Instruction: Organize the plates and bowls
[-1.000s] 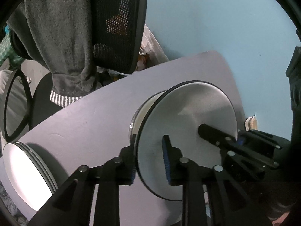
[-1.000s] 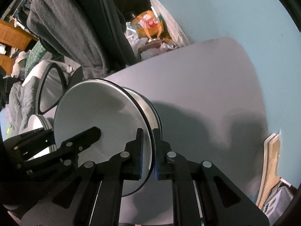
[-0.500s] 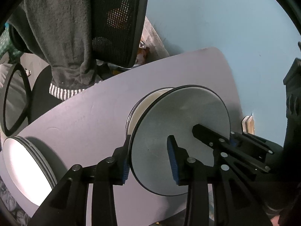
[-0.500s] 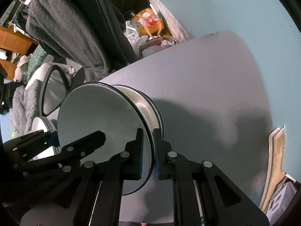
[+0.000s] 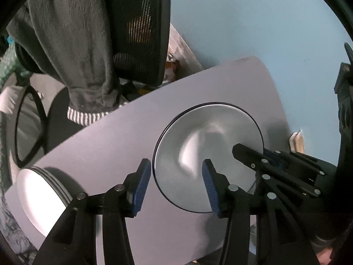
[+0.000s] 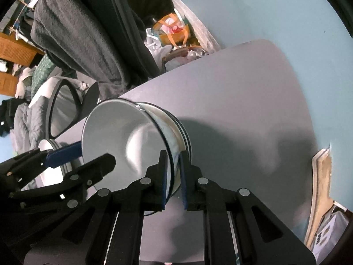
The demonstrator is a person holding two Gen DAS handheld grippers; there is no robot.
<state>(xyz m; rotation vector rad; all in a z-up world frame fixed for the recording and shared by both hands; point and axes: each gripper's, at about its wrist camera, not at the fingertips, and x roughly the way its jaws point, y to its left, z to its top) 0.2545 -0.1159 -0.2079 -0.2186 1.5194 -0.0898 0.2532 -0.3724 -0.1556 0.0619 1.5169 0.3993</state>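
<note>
A white bowl with a thin dark rim (image 5: 207, 154) sits nested on a stack of bowls (image 6: 176, 130) on the grey table (image 5: 106, 150). My left gripper (image 5: 175, 184) is open, its blue pads either side of the bowl's near rim and clear of it. My right gripper (image 6: 172, 178) has its jaws slightly apart around the bowl's rim (image 6: 132, 145), no longer pinching it. A stack of white plates (image 5: 37, 196) lies at the table's left; it also shows in the right wrist view (image 6: 47, 145).
An office chair draped with a grey garment (image 5: 88, 44) stands behind the table. A light blue wall (image 5: 253, 22) runs along the table's far side. A round black-framed mirror (image 6: 64, 108) and clutter sit on the floor beyond.
The bowl has come down onto the stack of bowls. My left gripper has opened wide and let go of it. My right gripper's jaws have parted slightly at the rim.
</note>
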